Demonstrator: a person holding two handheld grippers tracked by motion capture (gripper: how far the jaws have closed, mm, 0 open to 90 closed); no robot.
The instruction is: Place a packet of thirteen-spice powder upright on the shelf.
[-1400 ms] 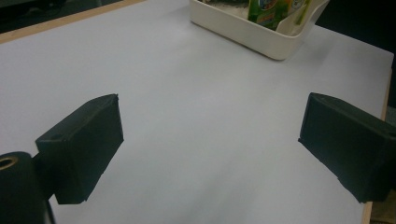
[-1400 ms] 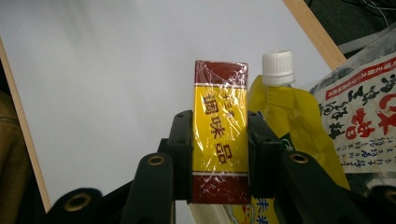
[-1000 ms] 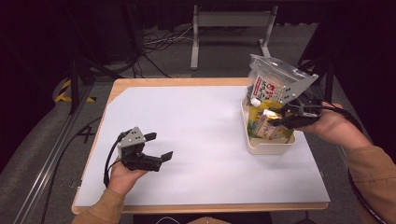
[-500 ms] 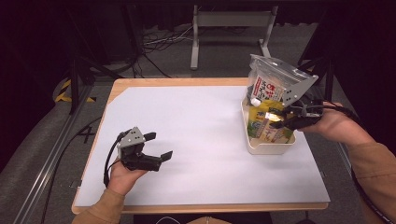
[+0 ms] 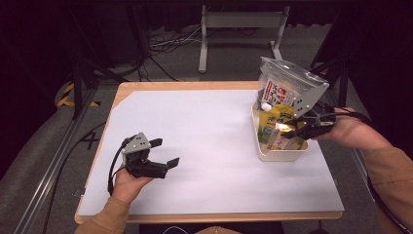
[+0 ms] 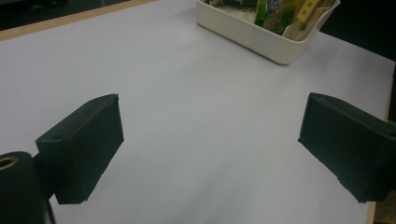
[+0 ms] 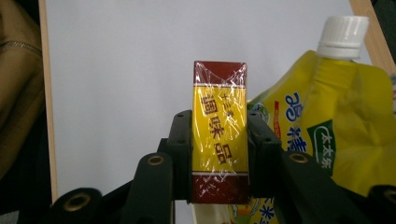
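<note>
Right tool (image 7: 219,154) clamps yellow box (image 7: 219,135); left tool (image 5: 163,153) gapes, empty.

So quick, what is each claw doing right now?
Left claw: open, holding nothing, over the white table.
Right claw: closed on a yellow and red box.

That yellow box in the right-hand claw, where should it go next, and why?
Probably straight up, clear of the white bin. The right gripper is clamped on the yellow box, which sits low beside the yellow pouch in the bin; the left gripper rests open.
</note>
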